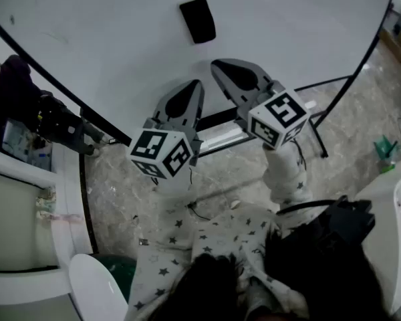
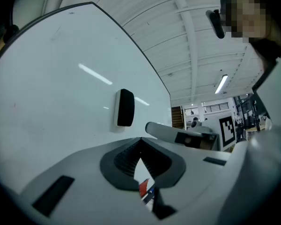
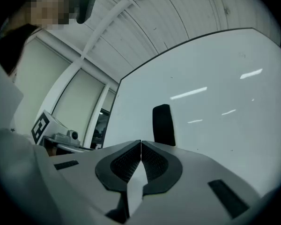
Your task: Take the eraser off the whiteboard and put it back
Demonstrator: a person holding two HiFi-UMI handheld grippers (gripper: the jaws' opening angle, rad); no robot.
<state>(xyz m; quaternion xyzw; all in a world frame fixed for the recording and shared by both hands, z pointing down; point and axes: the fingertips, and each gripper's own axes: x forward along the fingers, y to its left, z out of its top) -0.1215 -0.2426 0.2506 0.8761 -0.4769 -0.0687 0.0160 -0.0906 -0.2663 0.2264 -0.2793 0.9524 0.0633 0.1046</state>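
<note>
A black eraser (image 1: 198,20) sticks to the whiteboard (image 1: 107,39), seen in the head view above both grippers. The left gripper view shows the eraser (image 2: 125,108) ahead of the jaws on the board (image 2: 56,93); the right gripper view shows the eraser (image 3: 163,125) just beyond its tips. My left gripper (image 1: 195,83) hangs below and left of the eraser, jaws together and empty. My right gripper (image 1: 217,64) points at the board just below the eraser, also shut with nothing between the jaws. Neither touches the eraser.
The whiteboard's black frame and stand legs (image 1: 321,122) run below the grippers, with a marker tray (image 1: 217,138) under them. A person's dark sleeve and glove (image 1: 47,116) sit at the left edge. A white table (image 1: 391,192) stands at right, a white counter (image 1: 27,179) at left.
</note>
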